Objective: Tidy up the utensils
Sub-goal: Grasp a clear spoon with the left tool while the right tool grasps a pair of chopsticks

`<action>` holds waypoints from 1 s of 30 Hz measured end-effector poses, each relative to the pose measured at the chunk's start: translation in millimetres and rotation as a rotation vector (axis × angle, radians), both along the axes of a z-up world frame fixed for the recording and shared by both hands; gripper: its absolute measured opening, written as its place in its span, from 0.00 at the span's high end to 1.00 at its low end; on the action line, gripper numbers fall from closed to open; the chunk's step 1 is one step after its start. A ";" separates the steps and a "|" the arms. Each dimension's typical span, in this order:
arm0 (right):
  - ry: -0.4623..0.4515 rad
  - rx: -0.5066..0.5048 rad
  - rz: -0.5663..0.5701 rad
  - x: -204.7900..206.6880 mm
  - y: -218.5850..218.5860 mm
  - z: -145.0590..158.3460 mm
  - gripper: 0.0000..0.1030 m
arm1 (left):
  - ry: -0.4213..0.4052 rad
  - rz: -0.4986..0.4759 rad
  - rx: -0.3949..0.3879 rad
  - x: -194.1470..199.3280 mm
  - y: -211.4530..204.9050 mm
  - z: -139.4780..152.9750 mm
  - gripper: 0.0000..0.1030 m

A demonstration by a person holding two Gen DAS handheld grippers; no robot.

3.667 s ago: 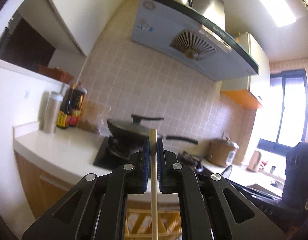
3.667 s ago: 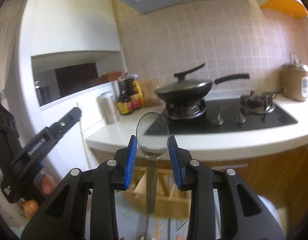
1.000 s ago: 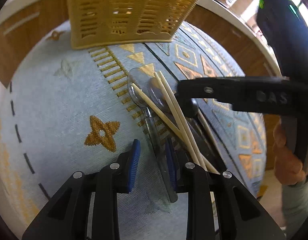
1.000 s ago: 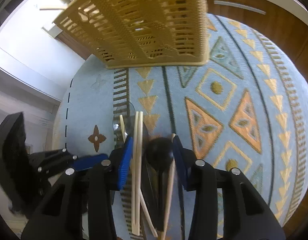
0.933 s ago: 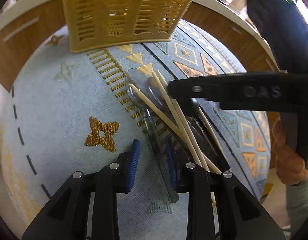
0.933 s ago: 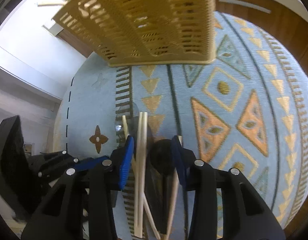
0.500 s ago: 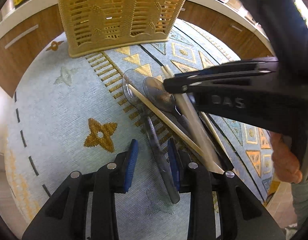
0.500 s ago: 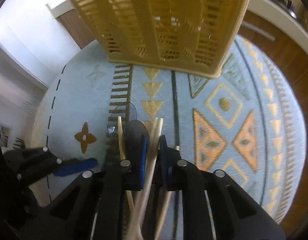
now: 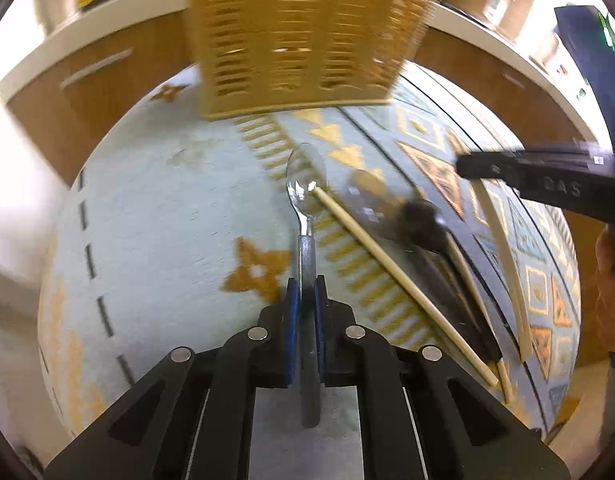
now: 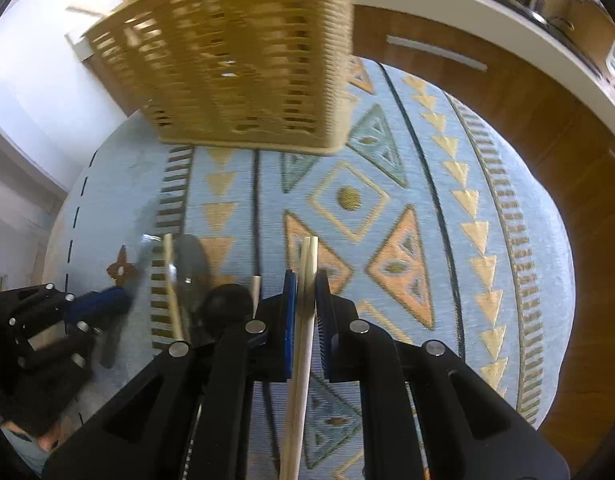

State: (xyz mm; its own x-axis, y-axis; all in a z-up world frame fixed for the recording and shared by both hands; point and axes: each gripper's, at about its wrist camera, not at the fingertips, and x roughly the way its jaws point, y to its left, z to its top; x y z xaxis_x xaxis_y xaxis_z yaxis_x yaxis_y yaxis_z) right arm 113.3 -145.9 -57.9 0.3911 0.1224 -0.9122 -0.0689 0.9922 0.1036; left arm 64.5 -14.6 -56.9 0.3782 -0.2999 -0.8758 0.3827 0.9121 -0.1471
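Utensils are sitting in both tongs at once. Left tongs [image 9: 305, 300] are pinching the handle of a clear spoon [image 9: 306, 196], pads closed flat on its sides; the spoon's long axis is running straight ahead out of the tongs, bowl leading. Right tongs [image 10: 305, 296] are clamping a pair of pale chopsticks [image 10: 307, 276], side by side, likewise pointing straight forward along the fingers.

Yellow slotted basket [image 9: 303, 32] is standing dead ahead of both tongs on the patterned cloth [image 10: 447, 208] over the bench, its near wall facing them, its open top out of frame above. Both held pieces are aiming their long axes at that wall, so the coming move looks like a lift and tip rather than a sideways carry. Neither tongs is reading clearly nearer; blur is making it hard to judge.

Loose on the cloth between the two: another chopstick [image 9: 395, 280] lying diagonal, a dark ladle-like head [image 10: 227, 304], a second clear spoon [image 10: 191, 264].
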 end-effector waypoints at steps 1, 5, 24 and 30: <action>0.002 -0.001 -0.009 2.1 -2.8 -2.0 0.92 | 0.009 0.015 -0.013 1.3 6.4 -0.1 0.95; 0.011 -0.013 -0.042 8.2 -18.6 -7.4 0.92 | 0.022 0.056 -0.025 4.1 22.7 -0.4 0.94; 0.119 0.137 -0.024 -1.9 -73.0 -2.4 0.55 | 0.077 0.074 -0.003 86.3 11.9 10.2 0.52; 0.131 0.077 -0.011 -13.6 -57.3 -3.1 0.56 | 0.085 0.042 0.106 98.8 -11.6 4.3 0.65</action>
